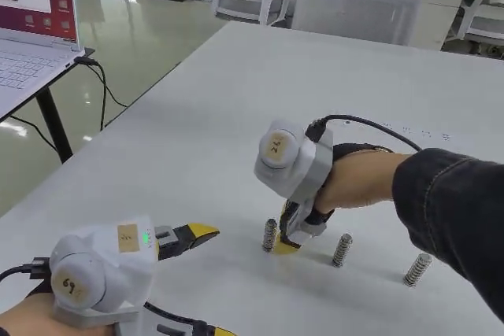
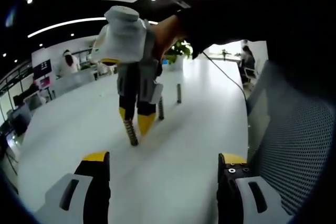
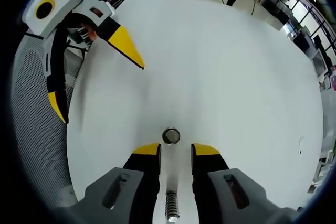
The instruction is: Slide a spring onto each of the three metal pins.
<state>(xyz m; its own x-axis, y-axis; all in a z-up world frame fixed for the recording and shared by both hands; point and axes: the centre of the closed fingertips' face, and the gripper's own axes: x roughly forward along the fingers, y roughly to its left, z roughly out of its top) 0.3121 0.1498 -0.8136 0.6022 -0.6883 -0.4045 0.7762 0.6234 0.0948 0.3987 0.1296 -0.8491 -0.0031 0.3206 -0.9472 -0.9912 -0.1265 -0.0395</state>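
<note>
When taken from the head view, puts the near spring (image 1: 270, 235) upright on the table (image 1: 236, 100), long axis vertical, with the right gripper (image 1: 283, 247) pointing straight down just right of it, tips at its foot. Sets the middle spring (image 1: 341, 250) and the leaning far spring (image 1: 417, 269) farther right of it, and the left gripper (image 1: 211, 282) well apart to its lower left, jaws spread wide on nothing; judges the right gripper far nearer. From the left gripper view, finds the near spring (image 2: 130, 132) slanted in that rolled frame, under the right gripper's yellow tips. From the right gripper view, meets the near spring (image 3: 170, 136) end-on, a ring dead ahead, just beyond jaws standing narrowly apart and gripping nothing. Reads no brand; rates the small marks on both grippers' round caps, and the laptop (image 1: 31, 5) screen far up-left of the near spring, as illegible.
</note>
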